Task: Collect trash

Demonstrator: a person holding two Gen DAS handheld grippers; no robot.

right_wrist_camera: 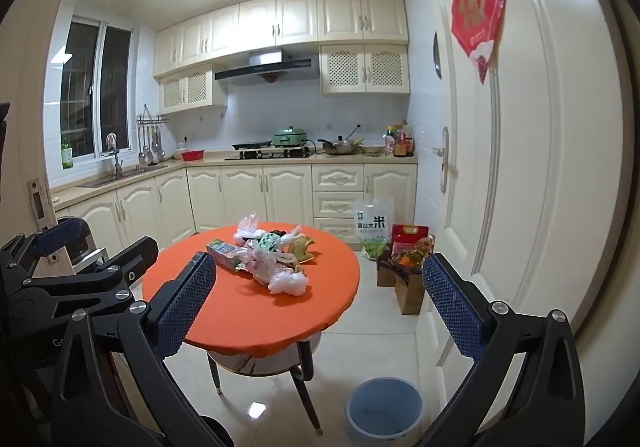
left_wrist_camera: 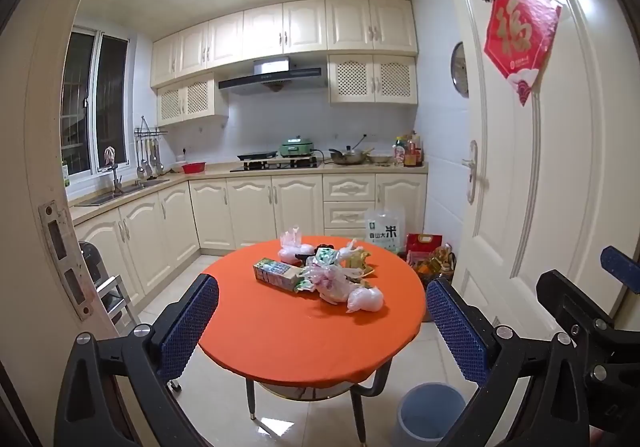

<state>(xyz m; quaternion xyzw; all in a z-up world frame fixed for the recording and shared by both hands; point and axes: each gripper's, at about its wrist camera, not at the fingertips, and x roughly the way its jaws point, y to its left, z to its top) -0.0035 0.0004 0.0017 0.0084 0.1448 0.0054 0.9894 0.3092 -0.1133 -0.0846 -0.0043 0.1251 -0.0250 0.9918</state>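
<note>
A round orange table point(left_wrist_camera: 280, 335) stands in the middle of a kitchen. The trash sits in a heap on top of it. The longest piece is a green drink carton point(left_wrist_camera: 276, 273). It lies flat on its side. Its long way runs across the table from left to right, and its right end is tucked into the heap. Beside it is a knot of pink plastic bags point(left_wrist_camera: 328, 279). One tied white bag point(left_wrist_camera: 365, 299) lies at the near edge of the heap. Another tied white bag point(left_wrist_camera: 294, 249) sits at the far side. A gold wrapper point(right_wrist_camera: 302, 247) pokes out on the right.

The left gripper point(left_wrist_camera: 320, 323) is wide open with nothing in it. The right gripper point(right_wrist_camera: 316, 307) is wide open too, and it holds nothing. Both are well apart from the trash, back from the table. In each view the heap shows in the gap between the two blue pads, farther away and a bit higher up.

A blue-grey bin point(right_wrist_camera: 384, 409) stands on the floor near the table's front right side.
</note>
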